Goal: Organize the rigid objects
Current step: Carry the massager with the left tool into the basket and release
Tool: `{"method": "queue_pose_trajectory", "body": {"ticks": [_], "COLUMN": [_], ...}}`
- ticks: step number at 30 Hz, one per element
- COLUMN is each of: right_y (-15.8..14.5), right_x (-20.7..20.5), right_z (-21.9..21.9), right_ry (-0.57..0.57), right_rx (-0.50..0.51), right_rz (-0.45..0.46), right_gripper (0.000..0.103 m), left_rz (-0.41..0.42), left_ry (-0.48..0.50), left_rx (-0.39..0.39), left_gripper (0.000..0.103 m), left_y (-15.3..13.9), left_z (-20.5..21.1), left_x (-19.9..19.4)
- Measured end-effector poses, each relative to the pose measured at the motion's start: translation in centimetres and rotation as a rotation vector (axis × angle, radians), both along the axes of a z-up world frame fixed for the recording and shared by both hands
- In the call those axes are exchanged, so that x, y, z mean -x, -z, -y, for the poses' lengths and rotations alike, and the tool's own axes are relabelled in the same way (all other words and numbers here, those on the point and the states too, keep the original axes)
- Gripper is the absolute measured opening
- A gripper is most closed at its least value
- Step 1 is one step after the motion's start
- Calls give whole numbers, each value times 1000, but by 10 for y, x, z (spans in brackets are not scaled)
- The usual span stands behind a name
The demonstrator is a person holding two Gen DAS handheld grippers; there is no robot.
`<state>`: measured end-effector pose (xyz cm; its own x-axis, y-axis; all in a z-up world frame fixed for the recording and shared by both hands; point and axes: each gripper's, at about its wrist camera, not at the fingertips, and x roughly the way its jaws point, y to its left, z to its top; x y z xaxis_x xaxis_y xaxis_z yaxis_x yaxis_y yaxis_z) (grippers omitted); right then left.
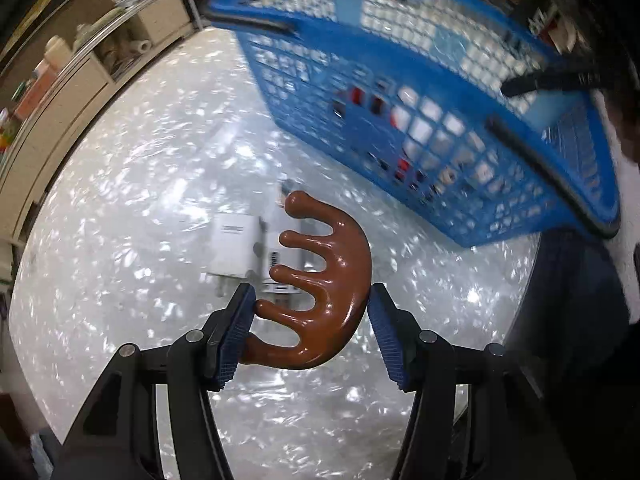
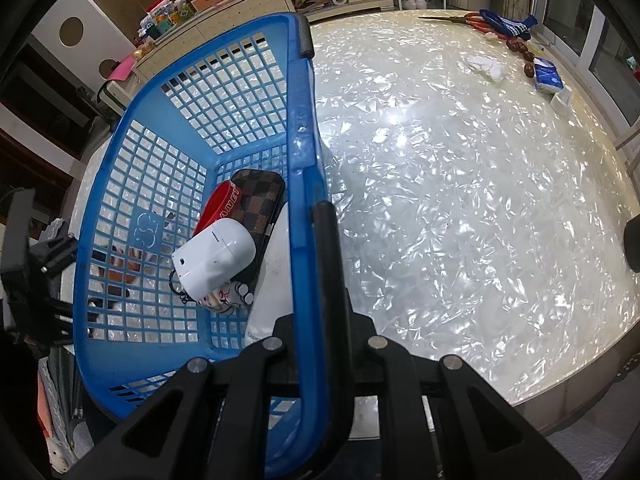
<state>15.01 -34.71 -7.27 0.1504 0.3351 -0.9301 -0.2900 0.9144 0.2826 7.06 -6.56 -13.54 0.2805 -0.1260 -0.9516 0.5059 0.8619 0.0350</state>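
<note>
Left wrist view: left gripper (image 1: 312, 326), fingers clamping on brown comb-shaped massager (image 1: 320, 292), blue pads pressing both sides, prongs pointing toward 10 o'clock. Massager is hanging above pearl-white table (image 1: 120, 240). White boxes (image 1: 248, 252) are lying on table behind it, blurred. Blue basket (image 1: 420, 100) is sitting at 1 o'clock, tilted, w/ black handles.

Right wrist view: right gripper (image 2: 320, 360), fingers together, pinching basket rim and black handle (image 2: 332, 280). Basket contents: white case (image 2: 216, 260), checkered brown case (image 2: 260, 200) under it, red item (image 2: 218, 204) at 11 o'clock of white case, white pouch (image 2: 276, 272) along rim. Scissors (image 2: 460, 19), blue sock (image 2: 508, 24), tissue pack (image 2: 548, 76) are resting at table's far edge, 1 o'clock.
</note>
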Motion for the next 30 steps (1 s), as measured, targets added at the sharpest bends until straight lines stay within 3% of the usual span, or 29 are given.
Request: {"method": "queue_pose_trajectory", "body": {"ticks": [7,14,18,22,30], "right_y": [0,1,1,1,0], "right_x": [-1,-1,-1,-1,0], "right_z": [0,-2,-3,-2,-2], "right_ry": [-6,-4,-5,-3,1], "right_rx": [5,7,11,9,9], "right_rz": [2,4,5,5,10], "right_gripper": [11,11,10,10,10], "left_rz": [101,206,252,253,223], "left_ry": [-51,-34,-6,36,90], "left_rx": [18,51,111,135,177], "left_gripper": [62,62,62,62,62], "left_y": [-51,-100,-123,-125,-100], "left_z": [-8,11,31,52,95], "left_x": [-5,-9,-12,-15,-23]}}
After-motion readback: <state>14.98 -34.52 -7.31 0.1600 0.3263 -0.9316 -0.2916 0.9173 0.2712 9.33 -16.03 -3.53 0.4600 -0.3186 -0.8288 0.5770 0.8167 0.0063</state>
